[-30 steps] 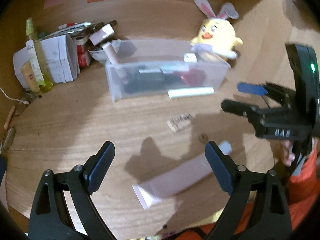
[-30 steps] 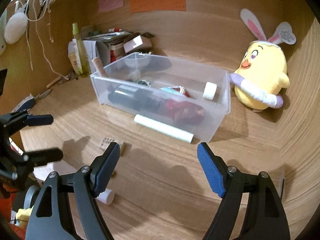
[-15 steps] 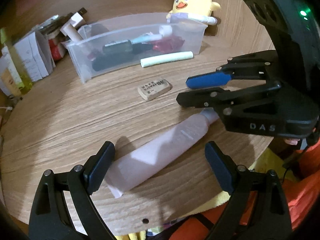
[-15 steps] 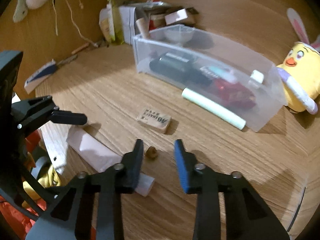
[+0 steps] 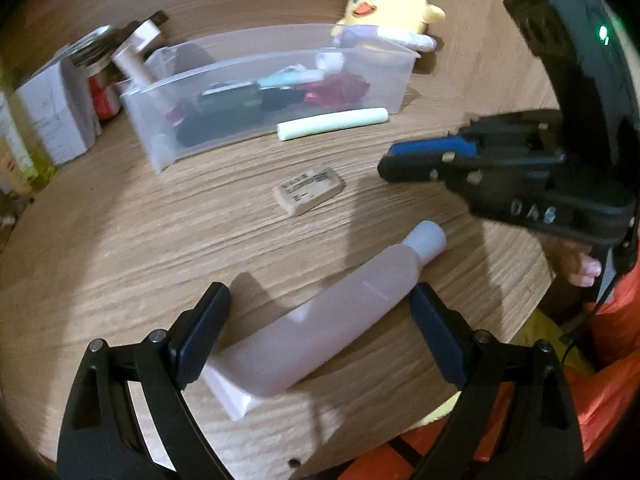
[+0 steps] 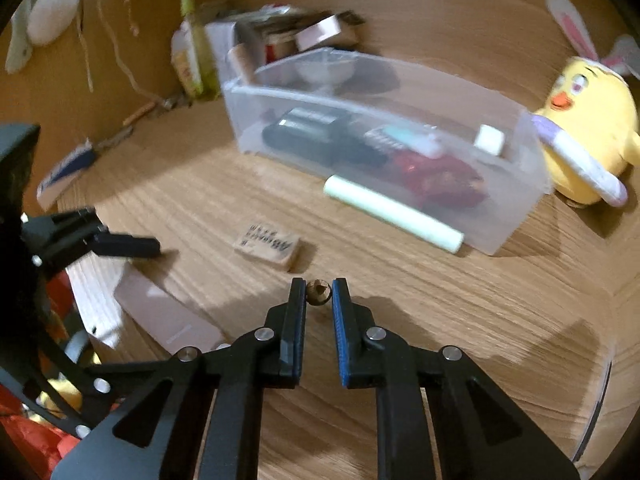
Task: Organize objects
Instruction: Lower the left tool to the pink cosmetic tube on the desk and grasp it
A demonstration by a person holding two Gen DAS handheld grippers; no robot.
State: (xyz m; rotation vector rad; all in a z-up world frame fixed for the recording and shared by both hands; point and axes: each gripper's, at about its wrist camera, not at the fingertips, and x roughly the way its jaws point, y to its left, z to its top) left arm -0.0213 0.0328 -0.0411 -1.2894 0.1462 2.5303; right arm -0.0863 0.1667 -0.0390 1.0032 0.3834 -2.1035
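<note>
A small brown nut-like ball (image 6: pixel 319 291) sits on the wooden table between the fingertips of my right gripper (image 6: pixel 319 294). Its jaws are closing, and both pads touch the ball. A pink squeeze tube (image 5: pixel 340 320) with a white cap lies near the table's front edge. My left gripper (image 5: pixel 320 300) hangs open over it, one finger on each side and neither touching. A tan eraser (image 5: pixel 308 190) and a pale green stick (image 5: pixel 332 124) lie in front of a clear bin (image 5: pixel 156 156) that holds several items.
A yellow chick plush (image 6: pixel 584 132) sits to the right of the bin. Boxes, a yellow-green bottle (image 6: pixel 196 52) and clutter stand behind the bin on the left. The table's front edge (image 5: pixel 532 292) runs close to the tube. An orange sleeve shows at the lower right.
The right gripper's jaws went from wide apart to closed around the small brown ball, and it sank toward the table. The left gripper came down over the pink tube, still open.
</note>
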